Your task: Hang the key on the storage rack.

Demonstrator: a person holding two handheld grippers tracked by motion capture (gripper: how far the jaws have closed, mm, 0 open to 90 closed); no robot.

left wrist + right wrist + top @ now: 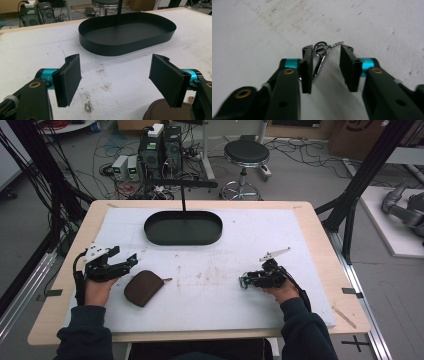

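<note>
Right gripper [325, 68] half-closed around the metal clip [320, 58], not clamped; it's light, slippery, thin—pinch its flat sides. Left gripper [116, 80] released.

3 cameras: 1 fixed overhead, 1 riding on each gripper.

The high view looks forward and down from above the person's side, taking in the whole white mat [210, 270] and the floor beyond. The left gripper view sits low, close over the mat, facing the black tray [126, 35], which the high view shares [183, 227]. The right gripper view peers steeply down along its own jaws, very near the mat, at a metal clip [320, 58].
</note>
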